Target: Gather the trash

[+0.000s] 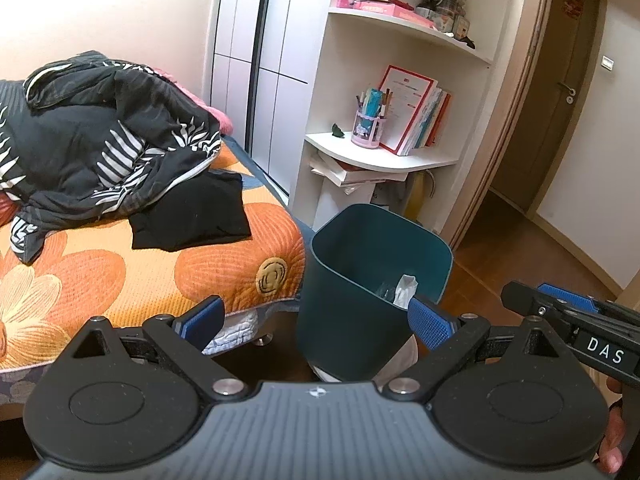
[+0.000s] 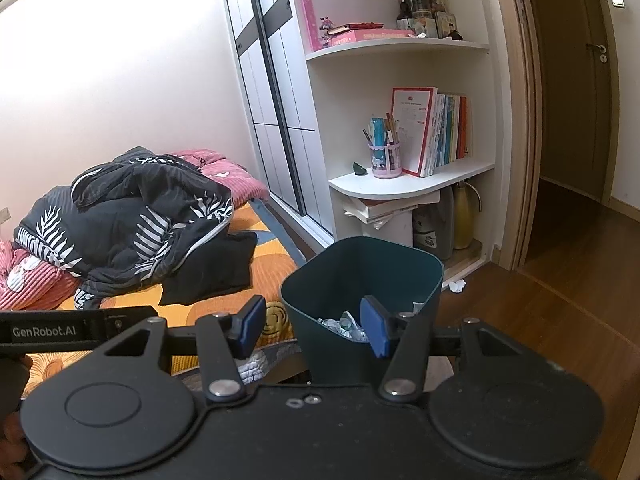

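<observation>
Grippers face a dark teal bin (image 2: 362,276) beside the bed (image 1: 140,264) — your left gripper (image 1: 316,320) and right gripper (image 2: 314,326) both gape, empty. Crumpled trash (image 2: 344,325) lies inside; one scrap (image 2: 456,286) sits on the floor behind.

Your two wrist views sit side by side, facing forward, near the bin (image 1: 372,280). Both share bin, bed (image 2: 224,280), shelf (image 1: 384,156); the right looks steeper in.

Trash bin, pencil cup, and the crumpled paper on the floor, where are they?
trash bin (image 2: 400,280), right wrist view, on its inner back wall.
pencil cup (image 2: 386,164), right wrist view, on its front.
crumpled paper (image 2: 457,286), right wrist view, on its middle.
</observation>
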Motion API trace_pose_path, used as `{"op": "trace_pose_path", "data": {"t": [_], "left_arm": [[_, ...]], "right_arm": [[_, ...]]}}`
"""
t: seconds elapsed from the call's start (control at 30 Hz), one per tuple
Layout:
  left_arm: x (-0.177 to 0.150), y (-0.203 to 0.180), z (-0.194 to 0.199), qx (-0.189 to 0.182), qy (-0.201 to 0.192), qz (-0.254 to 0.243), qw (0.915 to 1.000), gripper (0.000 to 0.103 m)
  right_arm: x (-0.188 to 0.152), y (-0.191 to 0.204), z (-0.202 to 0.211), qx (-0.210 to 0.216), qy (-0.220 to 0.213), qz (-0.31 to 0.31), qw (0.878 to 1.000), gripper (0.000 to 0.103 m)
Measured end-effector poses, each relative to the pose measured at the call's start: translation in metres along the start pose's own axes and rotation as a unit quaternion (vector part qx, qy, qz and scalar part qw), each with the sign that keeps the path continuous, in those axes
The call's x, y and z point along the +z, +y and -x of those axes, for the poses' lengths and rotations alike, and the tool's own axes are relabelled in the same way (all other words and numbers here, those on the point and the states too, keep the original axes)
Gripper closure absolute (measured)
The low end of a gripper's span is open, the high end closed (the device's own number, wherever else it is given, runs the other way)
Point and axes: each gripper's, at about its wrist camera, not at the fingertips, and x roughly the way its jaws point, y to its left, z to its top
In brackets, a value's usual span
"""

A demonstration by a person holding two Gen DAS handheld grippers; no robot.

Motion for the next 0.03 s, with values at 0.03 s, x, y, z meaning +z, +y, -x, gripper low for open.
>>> {"op": "trace_pose_path", "data": {"t": [0.03], "left_arm": [[-0.0002, 0.0009, -0.0003, 0.001, 0.0, 0.001, 1.0, 0.004]], "right_arm": [[0.0001, 0.0001, -0.0002, 0.0, 0.0, 0.001, 1.0, 0.05]]}}
